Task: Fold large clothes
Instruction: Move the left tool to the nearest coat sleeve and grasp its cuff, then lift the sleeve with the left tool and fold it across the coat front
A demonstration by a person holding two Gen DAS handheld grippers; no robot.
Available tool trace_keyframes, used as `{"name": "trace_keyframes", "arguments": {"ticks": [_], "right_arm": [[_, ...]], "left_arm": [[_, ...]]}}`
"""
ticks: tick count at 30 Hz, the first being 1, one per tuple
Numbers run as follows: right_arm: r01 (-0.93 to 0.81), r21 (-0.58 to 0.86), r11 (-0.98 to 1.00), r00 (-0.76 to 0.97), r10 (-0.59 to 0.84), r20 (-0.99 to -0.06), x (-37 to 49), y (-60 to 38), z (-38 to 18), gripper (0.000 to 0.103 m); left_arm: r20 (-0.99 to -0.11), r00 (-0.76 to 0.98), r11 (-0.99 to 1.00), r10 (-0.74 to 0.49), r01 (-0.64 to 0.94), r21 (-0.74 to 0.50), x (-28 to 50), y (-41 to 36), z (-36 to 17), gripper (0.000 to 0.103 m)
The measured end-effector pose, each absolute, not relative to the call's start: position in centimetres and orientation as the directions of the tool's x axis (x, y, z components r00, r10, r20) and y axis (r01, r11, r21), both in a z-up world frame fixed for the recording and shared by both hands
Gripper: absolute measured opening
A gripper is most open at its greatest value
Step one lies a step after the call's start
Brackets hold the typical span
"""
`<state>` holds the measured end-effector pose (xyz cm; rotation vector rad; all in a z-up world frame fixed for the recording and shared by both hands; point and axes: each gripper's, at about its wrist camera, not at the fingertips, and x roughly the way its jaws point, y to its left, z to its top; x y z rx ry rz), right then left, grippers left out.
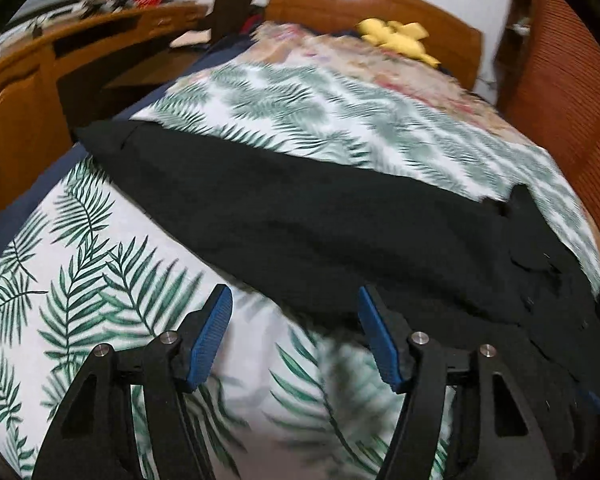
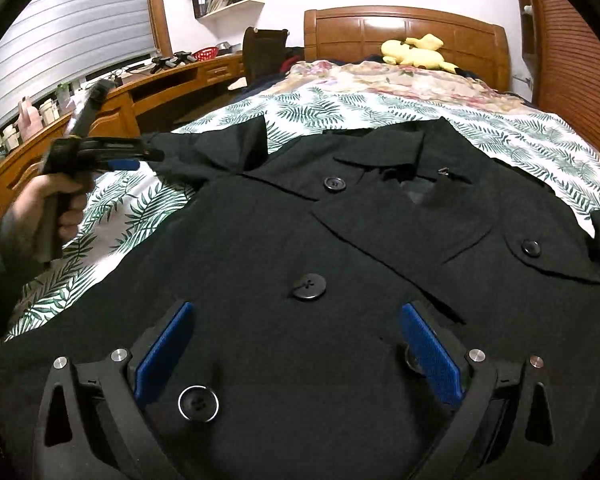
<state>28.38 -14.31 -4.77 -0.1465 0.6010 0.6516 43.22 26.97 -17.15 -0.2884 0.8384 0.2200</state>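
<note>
One black buttoned coat (image 2: pixel 300 240) across the middle of the right wrist view. Four round black buttons on it: upper centre (image 2: pixel 334 183), right (image 2: pixel 531 248), centre (image 2: pixel 309 286), lower left (image 2: pixel 199 403). One yellow plush toy (image 2: pixel 416 53) at top right. One red plastic basket (image 2: pixel 205 53), upper left. Two black two-finger grippers with blue pads: one at left (image 2: pixel 140 158), one at bottom (image 2: pixel 296 344).

coat (image 2: pixel 284 240): black | bedspread (image 1: pixel 112 264): white, green fern leaves | blanket (image 2: pixel 400 76): beige floral | plush toy (image 2: pixel 416 53): yellow | headboard (image 2: pixel 380 26): brown wood | tool pads (image 2: pixel 164 350): blue
</note>
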Motion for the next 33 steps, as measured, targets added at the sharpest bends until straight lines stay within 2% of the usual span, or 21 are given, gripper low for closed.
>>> {"name": "trace_keyframes", "arguments": {"ticks": [3, 6, 7, 8, 10, 12, 17, 24, 33], "right_arm": [[-0.61, 0.053, 0.791, 0.637, 0.528, -0.562, 28.6, -14.4, -4.7, 0.101], [-0.609, 0.046, 0.792, 0.643, 0.527, -0.555, 28.9, -13.9, -4.8, 0.101], [-0.609, 0.044, 0.792, 0.645, 0.527, -0.554, 29.0, -13.7, -4.9, 0.101], [-0.609, 0.043, 0.792, 0.646, 0.527, -0.553, 29.0, -13.7, -4.9, 0.101], [-0.609, 0.04, 0.792, 0.649, 0.527, -0.548, 29.1, -13.5, -4.9, 0.101], [-0.609, 0.038, 0.792, 0.652, 0.528, -0.544, 29.2, -13.3, -5.0, 0.101], [-0.609, 0.048, 0.792, 0.656, 0.537, -0.53, 29.1, -13.4, -5.0, 0.101], [-0.629, 0.05, 0.775, 0.654, 0.563, -0.505, 28.2, -13.8, -4.4, 0.101], [-0.626, 0.048, 0.778, 0.666, 0.566, -0.485, 28.1, -15.5, -4.9, 0.101]], "left_arm": [[-0.793, 0.607, 0.903, 0.055, -0.37, -0.221, 44.8, 29.0, -18.8, 0.066], [-0.793, 0.61, 0.864, 0.003, -0.401, -0.305, 45.3, 30.5, -19.6, 0.064], [-0.789, 0.615, 0.86, -0.008, -0.398, -0.319, 45.5, 30.6, -19.6, 0.049], [-0.79, 0.613, 0.86, -0.021, -0.392, -0.327, 45.8, 30.6, -19.6, 0.041], [-0.783, 0.619, 0.855, -0.055, -0.376, -0.357, 46.1, 30.4, -19.3, 0.01], [-0.788, 0.616, 0.88, -0.002, -0.373, -0.294, 46.2, 29.3, -18.1, 0.005], [-0.735, 0.675, 0.931, 0.06, -0.304, -0.203, 44.7, 24.9, -12.6, 0.002], [-0.677, 0.736, 0.977, -0.015, -0.133, -0.166, 39.6, 16.7, -6.5, 0.002], [-0.684, 0.729, 0.996, 0.015, -0.068, -0.05, 35.8, 11.4, -5.7, 0.002]]}}
